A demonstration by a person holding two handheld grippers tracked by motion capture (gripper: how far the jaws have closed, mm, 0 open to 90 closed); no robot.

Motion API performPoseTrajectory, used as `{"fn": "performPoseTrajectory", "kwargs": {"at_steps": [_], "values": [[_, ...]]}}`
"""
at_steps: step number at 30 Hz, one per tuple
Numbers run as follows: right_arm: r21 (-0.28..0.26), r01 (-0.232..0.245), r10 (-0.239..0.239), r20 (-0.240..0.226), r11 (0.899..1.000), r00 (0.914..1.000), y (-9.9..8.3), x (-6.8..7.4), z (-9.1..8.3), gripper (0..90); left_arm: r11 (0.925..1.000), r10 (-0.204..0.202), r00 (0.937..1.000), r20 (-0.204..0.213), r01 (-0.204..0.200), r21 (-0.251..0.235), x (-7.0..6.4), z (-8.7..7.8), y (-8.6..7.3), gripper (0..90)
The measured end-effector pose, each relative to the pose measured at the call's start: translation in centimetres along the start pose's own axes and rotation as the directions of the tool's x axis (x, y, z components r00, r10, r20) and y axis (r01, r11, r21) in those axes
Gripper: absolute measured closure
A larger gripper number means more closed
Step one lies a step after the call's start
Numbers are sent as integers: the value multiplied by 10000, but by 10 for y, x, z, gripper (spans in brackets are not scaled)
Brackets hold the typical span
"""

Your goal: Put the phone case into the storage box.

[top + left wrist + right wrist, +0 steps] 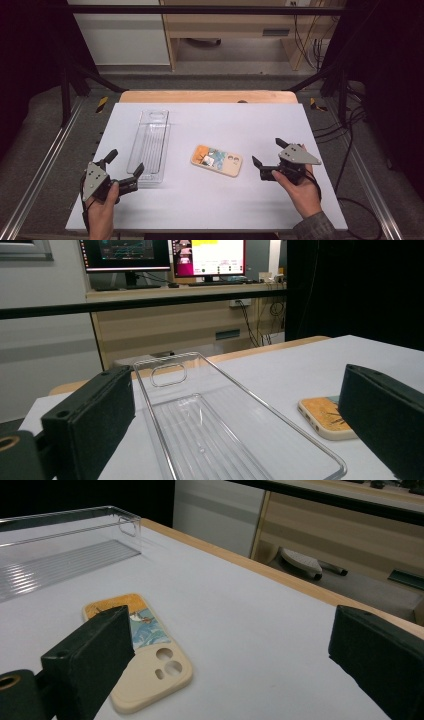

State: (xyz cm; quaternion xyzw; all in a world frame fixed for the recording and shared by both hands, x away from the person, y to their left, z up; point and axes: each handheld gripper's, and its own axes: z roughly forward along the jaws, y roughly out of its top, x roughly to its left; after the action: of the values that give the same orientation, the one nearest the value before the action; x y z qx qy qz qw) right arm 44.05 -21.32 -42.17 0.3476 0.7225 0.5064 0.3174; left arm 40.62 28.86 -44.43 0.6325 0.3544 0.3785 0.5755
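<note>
A clear plastic tray [149, 146] lies lengthwise on the white table [210, 200], left of centre. It is empty, with a handle slot at its far end [168, 374]. A cream phone case [217, 160] with a colourful picture lies flat near the middle, camera holes toward the right. My left gripper [124, 163] stands open at the tray's near end, its jaws either side of the tray [210, 430] in the left gripper view. My right gripper [269, 152] is open just right of the case [142, 652], nothing between its jaws. The case's edge [325, 417] peeks past the left gripper's right jaw.
The table's wooden far edge [207, 96] borders a drop to the floor. A black frame bar [200, 10] crosses overhead at the back. Monitors [165, 255] stand on a bench beyond the table. Metal rails [45, 160] run along both sides.
</note>
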Motion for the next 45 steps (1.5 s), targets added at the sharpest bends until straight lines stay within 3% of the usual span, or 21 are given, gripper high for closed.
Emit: {"fn": "performPoseTrajectory", "kwargs": {"at_steps": [9,19,45], "values": [[580,213,-204,-165,9981,9997,27,-1,19,39,10000,-20,10000,32,20,18,0,1,0,15],[1371,405,-354,-396,9897,9986,39,1,50,45,10000,-58,10000,77,58,14,0,1,0,15],[2785,69,127,-683,9604,9976,22,6,108,74,9999,-97,9999,86,97,44,2,3,-1,15]]}}
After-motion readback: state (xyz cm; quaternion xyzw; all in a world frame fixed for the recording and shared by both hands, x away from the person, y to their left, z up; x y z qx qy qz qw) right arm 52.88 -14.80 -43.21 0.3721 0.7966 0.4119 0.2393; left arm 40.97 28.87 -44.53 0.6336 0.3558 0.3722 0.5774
